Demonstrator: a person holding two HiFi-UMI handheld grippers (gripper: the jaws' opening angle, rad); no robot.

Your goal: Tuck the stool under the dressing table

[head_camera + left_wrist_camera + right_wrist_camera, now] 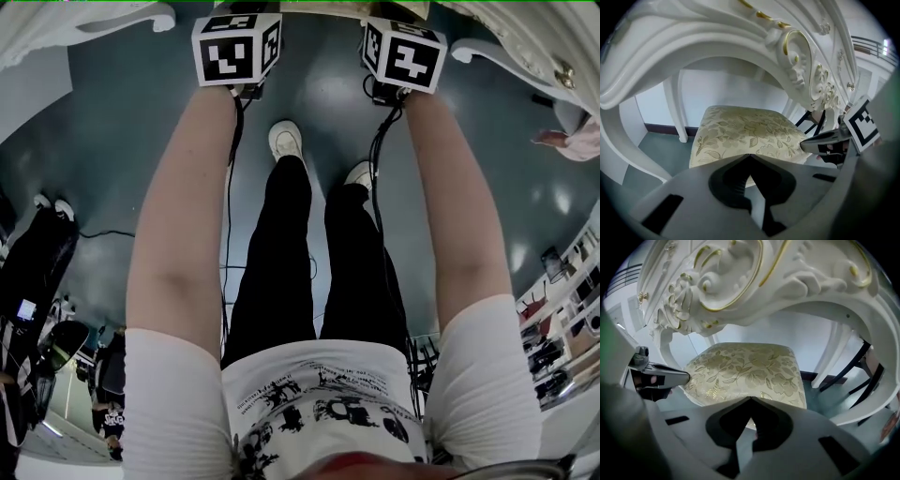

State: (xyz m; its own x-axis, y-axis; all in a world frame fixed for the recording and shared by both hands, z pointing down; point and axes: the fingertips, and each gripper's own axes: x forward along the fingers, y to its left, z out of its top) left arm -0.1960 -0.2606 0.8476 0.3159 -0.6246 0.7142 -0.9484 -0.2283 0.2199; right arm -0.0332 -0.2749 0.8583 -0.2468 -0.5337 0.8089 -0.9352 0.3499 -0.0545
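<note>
Left gripper view: left tongs (749,155) closed, empty, at the near edge of the stool (745,133); right tongs (750,398) likewise. Uneven pushing could swing the stool against the dressing table (740,42).

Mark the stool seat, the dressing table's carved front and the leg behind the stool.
Cream floral stool seat (740,131), left gripper view, cushion top's middle.
White carved gold-trimmed dressing table (736,287), right gripper view, front scrollwork.
Slim white leg (680,108), left gripper view, mid-shaft.

The stool (745,133) stands under the dressing table (740,42), just ahead of my left gripper (749,155) and my right gripper (750,398), side by side at its near edge
</note>
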